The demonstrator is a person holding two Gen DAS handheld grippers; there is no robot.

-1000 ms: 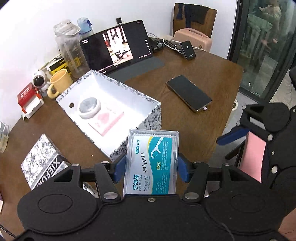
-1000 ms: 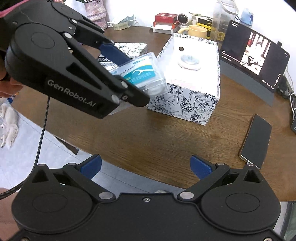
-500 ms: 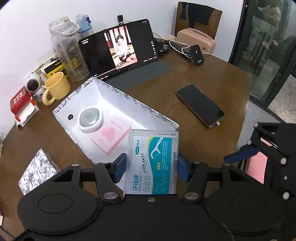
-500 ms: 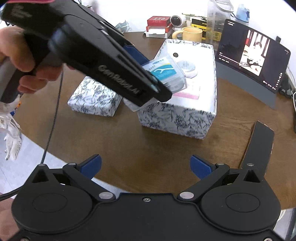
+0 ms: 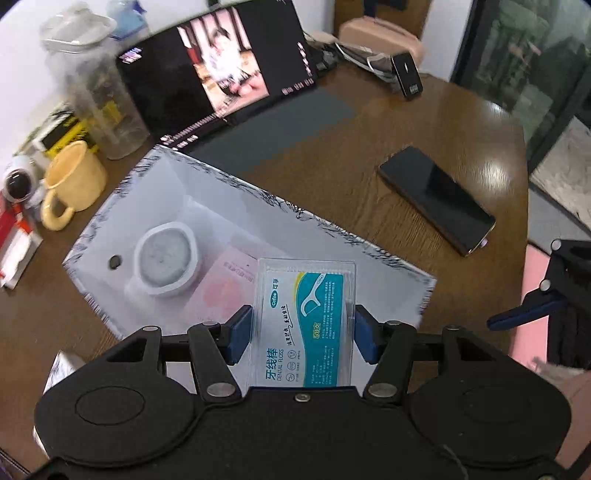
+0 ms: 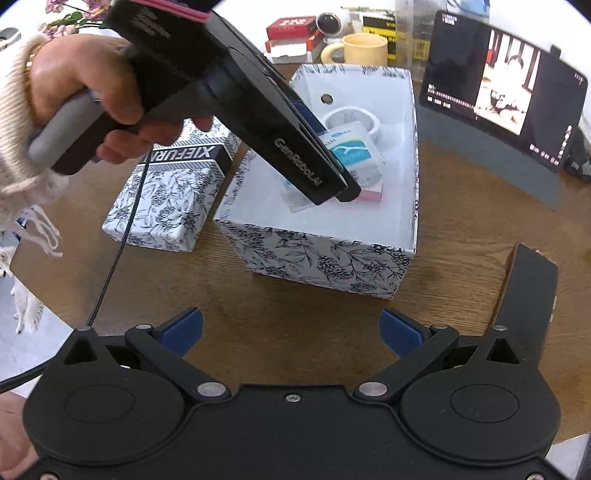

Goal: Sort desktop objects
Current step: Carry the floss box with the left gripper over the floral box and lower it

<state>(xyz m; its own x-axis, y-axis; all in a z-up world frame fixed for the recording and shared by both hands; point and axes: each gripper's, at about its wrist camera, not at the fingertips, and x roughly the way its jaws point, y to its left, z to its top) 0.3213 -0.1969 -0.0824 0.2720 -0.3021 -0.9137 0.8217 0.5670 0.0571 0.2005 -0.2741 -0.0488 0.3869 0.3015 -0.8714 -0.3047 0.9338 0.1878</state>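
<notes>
My left gripper (image 5: 301, 336) is shut on a clear dental floss box (image 5: 304, 321) with a teal label. It holds the floss box (image 6: 354, 151) over the inside of the open floral storage box (image 6: 332, 258). In that storage box (image 5: 332, 229) lie a white round container (image 5: 166, 254) and a pink packet (image 5: 225, 288). The left gripper (image 6: 332, 181) reaches in from the upper left of the right wrist view, held by a hand (image 6: 74, 85). My right gripper (image 6: 291, 332) is open over bare table in front of the storage box.
The floral lid (image 6: 173, 195) lies left of the storage box. A black phone (image 5: 436, 199) lies to its right, a tablet (image 5: 218, 70) behind it. A yellow mug (image 5: 74, 181), a clear jug (image 5: 96, 92) and a red box (image 6: 291, 29) stand at the back.
My left gripper has carried the floss box forward and down, from beside the storage box to over its inside. The right gripper has stayed open and shifted slightly nearer the box.
</notes>
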